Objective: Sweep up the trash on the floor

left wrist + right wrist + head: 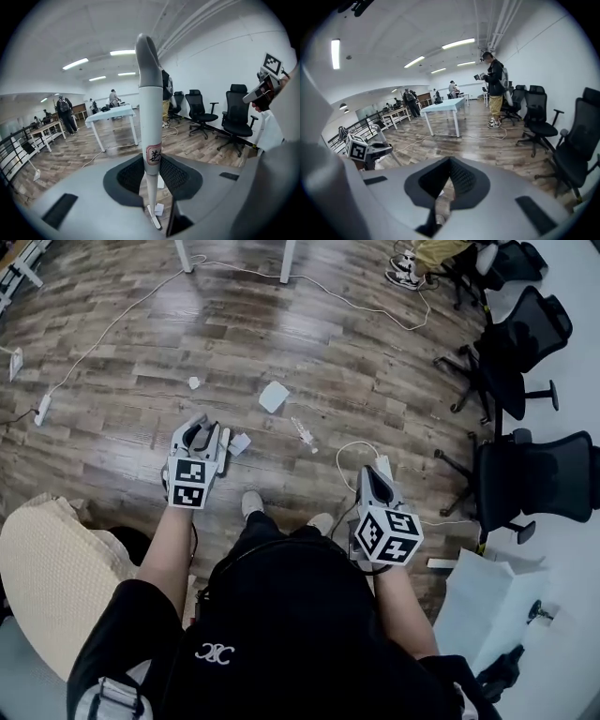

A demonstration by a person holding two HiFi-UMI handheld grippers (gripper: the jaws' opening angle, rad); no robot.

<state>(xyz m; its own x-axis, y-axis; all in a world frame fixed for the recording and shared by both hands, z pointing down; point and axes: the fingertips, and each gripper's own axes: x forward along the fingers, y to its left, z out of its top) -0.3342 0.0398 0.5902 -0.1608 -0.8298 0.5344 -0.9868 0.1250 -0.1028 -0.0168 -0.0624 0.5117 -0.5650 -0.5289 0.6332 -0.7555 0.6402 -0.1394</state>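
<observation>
1. Near right, the right hand-held gripper point(377, 482) pinches a slim grey shaft point(436, 216).
2. The left hand-held gripper point(199, 434) clamps the white pole point(151, 122) upright.
3. Paper trash point(273, 396) lies just beyond on the floor point(141, 334), unswept. Sweeping seems about to start, so the pole's foot must get behind it.

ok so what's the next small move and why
Probably nudge the left gripper forward so its white pole pushes the paper scrap. Its jaws are shut on that pole, whose foot rests on the floor right beside the scrap; a bigger paper lies farther ahead. The right gripper seems shut on a grey handle.
</observation>
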